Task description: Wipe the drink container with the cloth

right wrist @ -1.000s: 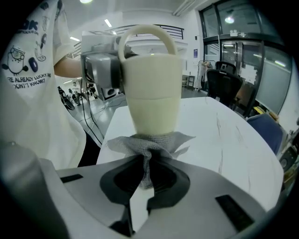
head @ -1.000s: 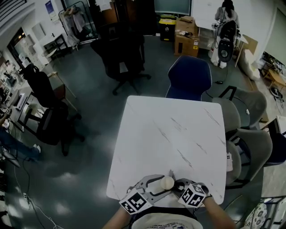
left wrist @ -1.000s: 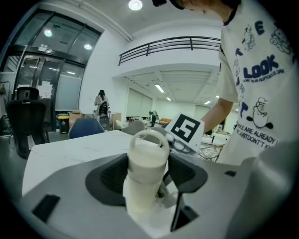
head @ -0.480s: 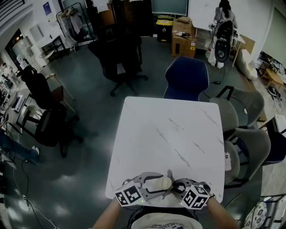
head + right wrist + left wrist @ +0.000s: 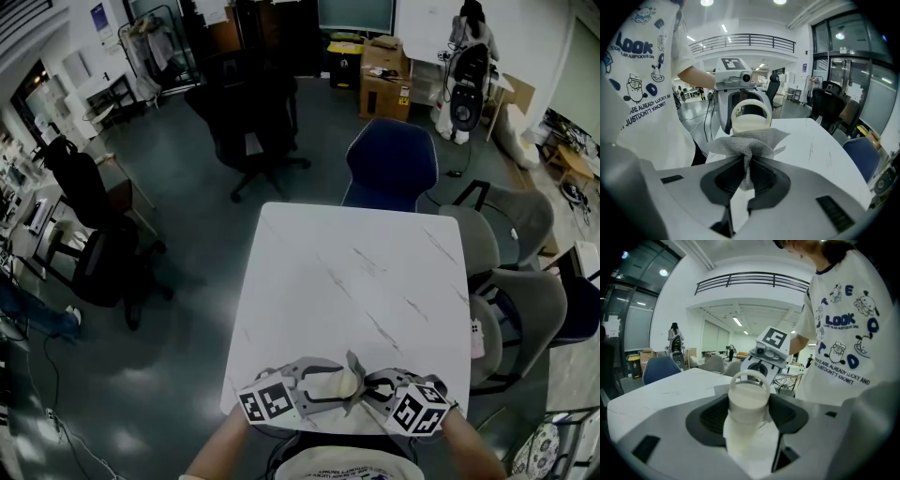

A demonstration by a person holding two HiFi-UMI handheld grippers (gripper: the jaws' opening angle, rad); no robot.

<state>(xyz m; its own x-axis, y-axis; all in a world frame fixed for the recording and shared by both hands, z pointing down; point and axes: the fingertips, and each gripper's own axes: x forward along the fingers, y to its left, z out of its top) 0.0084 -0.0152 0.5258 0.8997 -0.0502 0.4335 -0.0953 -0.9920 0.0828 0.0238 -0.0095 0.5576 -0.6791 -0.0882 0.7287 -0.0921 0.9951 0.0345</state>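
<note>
Chairs stood all around the white bench (image 5: 356, 281), and a blue chair (image 5: 392, 164) sat at its far side. All the work was at the near edge, close to the person's body.

The left gripper (image 5: 314, 384) was squeezed tight on the drink container (image 5: 749, 404), a small pale bottle with a loop on its lid. It was held up off the bench, most likely so the bottle would stay still and the cloth could get to its sides.

The right gripper (image 5: 380, 389) was pinched shut on a bunch of the grey cloth (image 5: 750, 143). The loose part of the cloth was spread out and looked pressed against the bottle just under the lid. The two grippers faced each other, nose to nose, so one could hold while the other rubbed. It looked like the wiping was under way.

One second before, the round lid had pointed more up at the head camera. Now the bottle lay more on its side, with its long body showing. The two marker cubes also sat a little further apart, and the left one had slid out to the left.
</note>
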